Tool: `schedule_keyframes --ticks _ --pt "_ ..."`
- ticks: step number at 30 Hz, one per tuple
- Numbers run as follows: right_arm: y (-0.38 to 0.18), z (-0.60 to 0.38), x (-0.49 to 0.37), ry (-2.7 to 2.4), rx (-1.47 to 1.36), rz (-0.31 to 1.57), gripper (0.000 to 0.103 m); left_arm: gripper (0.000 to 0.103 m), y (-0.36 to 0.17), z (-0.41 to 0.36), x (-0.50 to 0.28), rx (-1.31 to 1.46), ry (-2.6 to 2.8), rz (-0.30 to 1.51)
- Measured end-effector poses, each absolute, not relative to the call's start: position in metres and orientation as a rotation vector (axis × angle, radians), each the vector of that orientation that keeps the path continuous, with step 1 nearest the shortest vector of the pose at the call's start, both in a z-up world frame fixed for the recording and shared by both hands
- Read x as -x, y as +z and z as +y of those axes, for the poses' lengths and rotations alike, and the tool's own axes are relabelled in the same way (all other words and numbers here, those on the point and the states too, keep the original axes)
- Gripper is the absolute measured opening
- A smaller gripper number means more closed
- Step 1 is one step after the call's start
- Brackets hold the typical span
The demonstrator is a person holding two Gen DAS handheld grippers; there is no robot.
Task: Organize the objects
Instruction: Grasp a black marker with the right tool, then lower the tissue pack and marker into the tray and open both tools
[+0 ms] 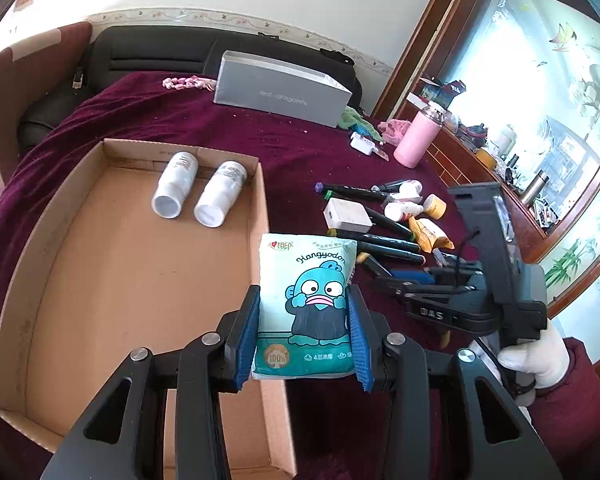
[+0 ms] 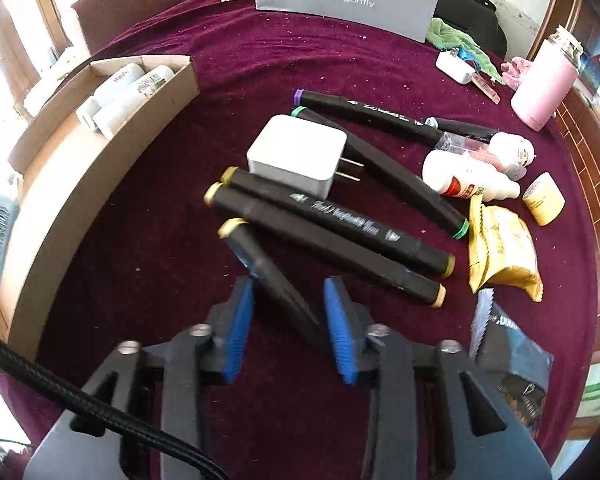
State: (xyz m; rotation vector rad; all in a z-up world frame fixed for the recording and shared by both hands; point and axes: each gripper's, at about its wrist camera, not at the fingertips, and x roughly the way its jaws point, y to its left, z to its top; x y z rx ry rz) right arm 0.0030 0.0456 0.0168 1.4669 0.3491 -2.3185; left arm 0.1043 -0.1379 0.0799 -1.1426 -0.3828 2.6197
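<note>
Left tongs [image 1: 304,336] squeezed my soft blue-green tissue pack [image 1: 306,304] over the brown cardboard box's [image 1: 140,280] right wall. Right tongs [image 2: 288,326] straddled a black yellow-capped marker [image 2: 276,280] beside that box, pads not touching.

both wrist cameras look steeply down, close over the bed [image 1: 204,128]; both views show the markers [image 2: 332,236] and cardboard box [image 1: 148,264].

bottles [image 1: 198,188] in box [image 1: 132,280], markers [image 2: 328,232] right
</note>
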Motion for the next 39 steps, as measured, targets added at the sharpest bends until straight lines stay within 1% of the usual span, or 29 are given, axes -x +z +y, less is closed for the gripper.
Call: schedule_keyframes --ticks 2,6,12,15,23,28,33,39 --pt "0.018 0.047 -0.007 -2.317 -1.478 0.327 0.013 0.035 0.081 -0.143 -0.107 1.137 2.629 -0.399" --pt "0.025 0.057 -0.012 -2.316 -1.473 0.207 0.013 0.035 0.08 -0.152 -0.111 1.135 2.638 -0.428" --pt "0.047 0.082 -0.026 -2.251 -1.392 -0.117 0.013 0.035 0.082 -0.163 -0.12 1.122 2.662 -0.461" --pt "0.06 0.082 -0.034 -2.227 -1.341 -0.198 0.013 0.035 0.084 -0.171 -0.125 1.108 2.681 -0.477" --pt "0.102 0.054 -0.056 -2.24 -1.172 -0.2 0.013 0.035 0.092 -0.205 -0.13 1.068 2.764 -0.506" --pt "0.126 0.026 -0.058 -2.2 -1.099 -0.178 0.013 0.035 0.099 -0.228 -0.122 1.054 2.843 -0.458" --pt "0.131 -0.003 -0.053 -2.144 -1.095 -0.157 0.013 0.035 0.099 -0.241 -0.105 1.069 2.905 -0.37" --pt "0.113 -0.047 -0.035 -2.067 -1.161 -0.141 0.013 0.035 0.09 -0.256 -0.071 1.129 2.937 -0.304"
